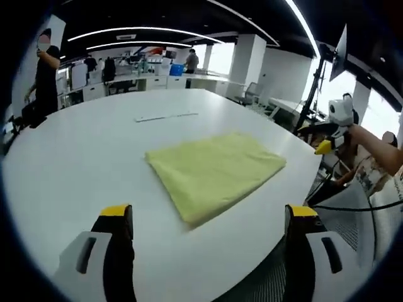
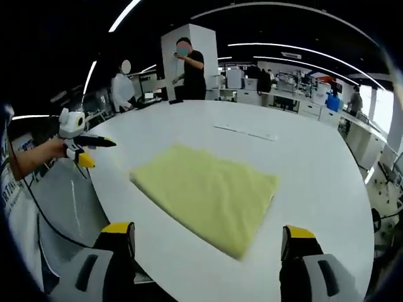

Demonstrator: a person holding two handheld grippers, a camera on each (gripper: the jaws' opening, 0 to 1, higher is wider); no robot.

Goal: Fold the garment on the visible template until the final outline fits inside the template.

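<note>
Neatly folded yellow garment [image 1: 215, 171] on table [image 1: 75, 157]

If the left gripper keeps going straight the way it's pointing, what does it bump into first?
Probably the folded yellow garment. It lies on the white table straight ahead between the open jaws of the left gripper, its near corner closest. Depth is hard to judge; a steeper tilt would meet bare table first.

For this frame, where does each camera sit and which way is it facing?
Left gripper view: rides the left gripper, jaws apart, facing across the white round table at the folded yellow cloth; right gripper and forearm enter from the right.
Right gripper view: rides the right gripper, jaws apart, facing the same cloth; left gripper and forearm enter from the left.
Shared: cloth, table, white strip beyond it.
</note>
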